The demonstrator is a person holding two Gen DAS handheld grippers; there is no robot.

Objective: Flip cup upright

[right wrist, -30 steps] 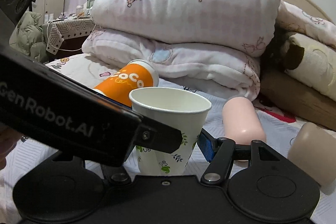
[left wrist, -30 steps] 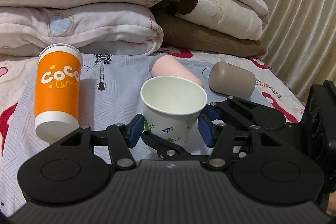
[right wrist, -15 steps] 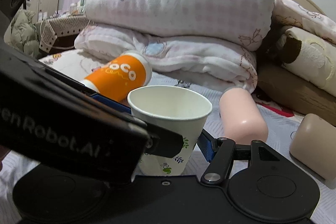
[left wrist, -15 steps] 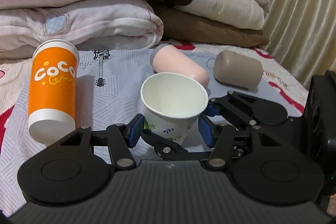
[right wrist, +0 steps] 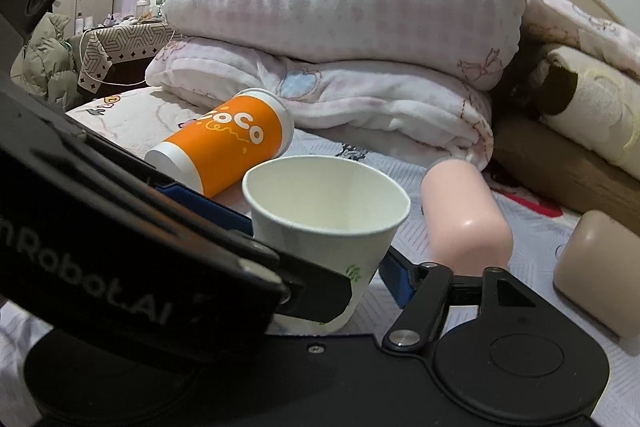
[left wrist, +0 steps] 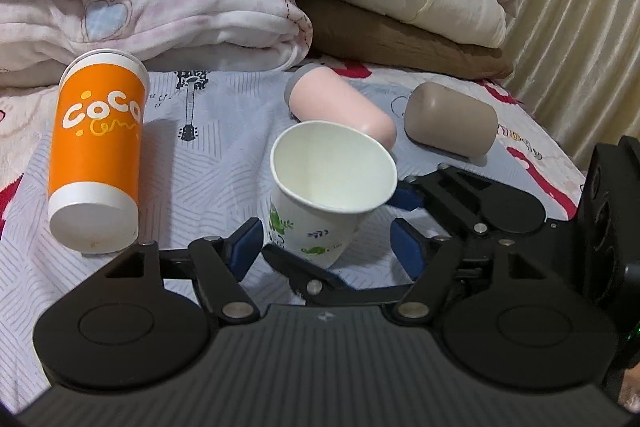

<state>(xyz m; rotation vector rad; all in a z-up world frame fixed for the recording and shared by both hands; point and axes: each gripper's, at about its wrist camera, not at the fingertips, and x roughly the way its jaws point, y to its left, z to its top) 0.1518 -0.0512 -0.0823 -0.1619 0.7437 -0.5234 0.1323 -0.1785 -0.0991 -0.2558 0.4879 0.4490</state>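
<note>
Paper cup: the white paper cup [left wrist: 320, 215] with small green leaf prints sits mouth-up at the centre of the left wrist view, its base on the bedsheet [left wrist: 224, 163], its rim tipped toward the lower left of that frame. In the right wrist view it stands at centre [right wrist: 326, 231].

Left gripper: the left gripper [left wrist: 326, 247] has its jaws spread, 1 blue pad on each side of the cup's lower wall; both pads stand apart from the paper, so it grips nothing. Its black body fills the lower left of the right wrist view and hides the cup's left wall there.

Right gripper: the right gripper [left wrist: 400, 199] reaches in from the right of the left wrist view, 1 blue finger just under the cup's rim and another lower. In its own view only its right blue finger [right wrist: 394, 277] shows, close beside the cup's wall; I cannot tell whether it is clamped or loose.

Orange cup: an orange cup [left wrist: 96, 151] marked "coco" lies on its side at the left of the left wrist view, well apart from the paper cup.

Pink cup: a pink cup [left wrist: 340, 107] lies on its side just behind the paper cup.

Tan cup: a tan cup [left wrist: 450, 125] lies on its side right of the pink one.

Bedding: folded quilts [left wrist: 160, 11] are stacked across the upper frame.

Curtain: a cream curtain [left wrist: 580, 7] hangs at the upper right.
</note>
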